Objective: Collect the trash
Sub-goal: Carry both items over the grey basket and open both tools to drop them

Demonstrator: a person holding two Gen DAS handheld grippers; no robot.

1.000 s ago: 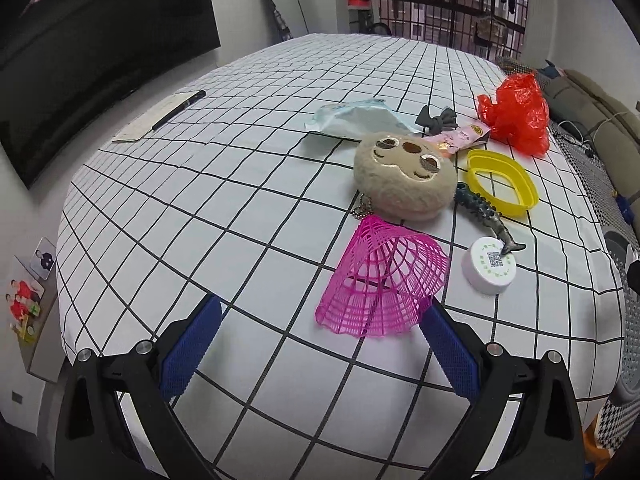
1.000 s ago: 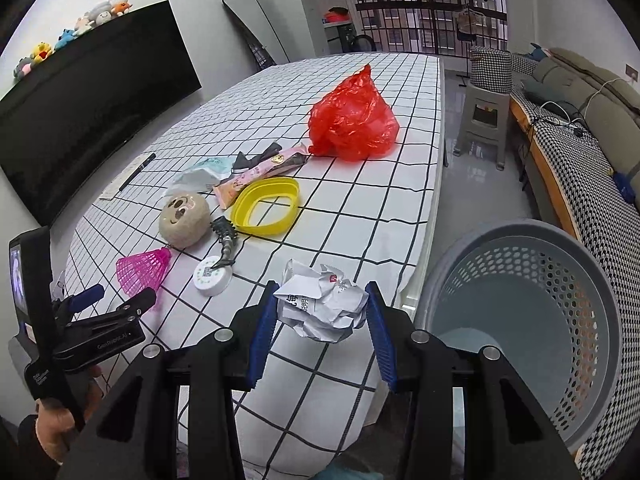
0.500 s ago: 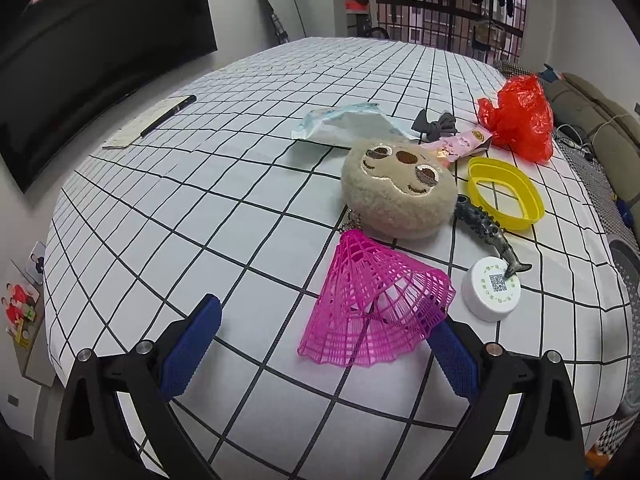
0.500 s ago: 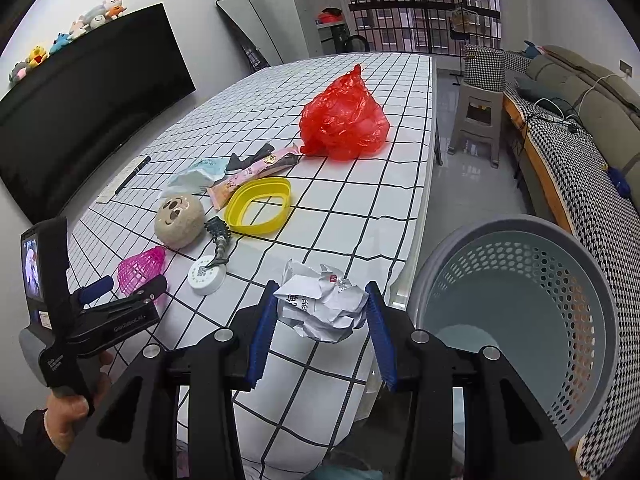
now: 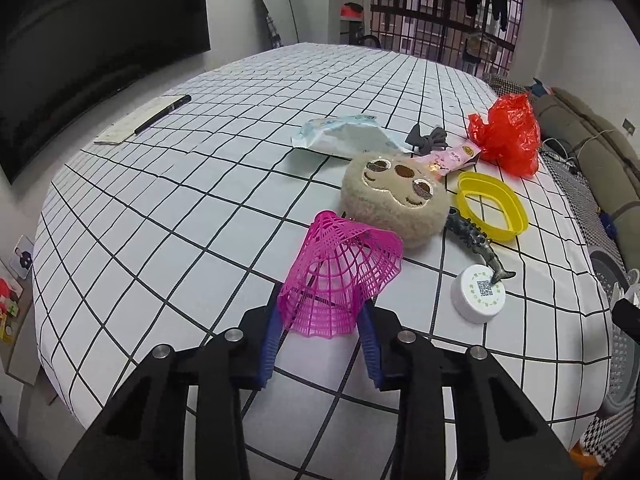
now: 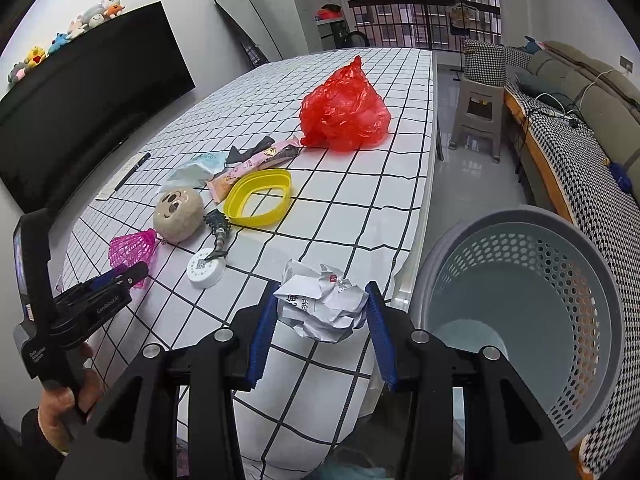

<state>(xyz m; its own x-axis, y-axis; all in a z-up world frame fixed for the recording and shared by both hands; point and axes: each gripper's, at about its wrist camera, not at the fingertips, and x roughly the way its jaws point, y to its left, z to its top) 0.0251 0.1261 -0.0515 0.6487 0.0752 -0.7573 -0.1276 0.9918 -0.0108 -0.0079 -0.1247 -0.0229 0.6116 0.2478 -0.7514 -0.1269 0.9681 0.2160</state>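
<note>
A pink plastic mesh cone [image 5: 340, 264] lies on the checked tablecloth [image 5: 180, 208], its wide end between the blue pads of my left gripper [image 5: 320, 312]. The jaws are closing, the pads press on the mesh and its rim is squeezed narrower. In the right wrist view the same left gripper [image 6: 128, 274] holds the pink cone [image 6: 132, 248] at the table's left. My right gripper [image 6: 322, 298] is shut on a crumpled white paper ball [image 6: 324, 308] over the table's near right edge. Just to its right stands a grey perforated basket [image 6: 516, 216].
Behind the cone sit a beige plush face [image 5: 394, 196], a dark fish-shaped piece [image 5: 476, 240], a white round lid [image 5: 478, 292], a yellow ring [image 5: 492, 208], wrappers [image 5: 344, 132] and a red plastic bag [image 5: 506, 136]. A pen on paper [image 5: 160, 114] lies far left. A sofa [image 6: 580, 92] runs along the right.
My left gripper moved forward over the pink cone and its jaws came in from wide apart onto the cone's wide end. The right gripper and its paper ball stayed put.
</note>
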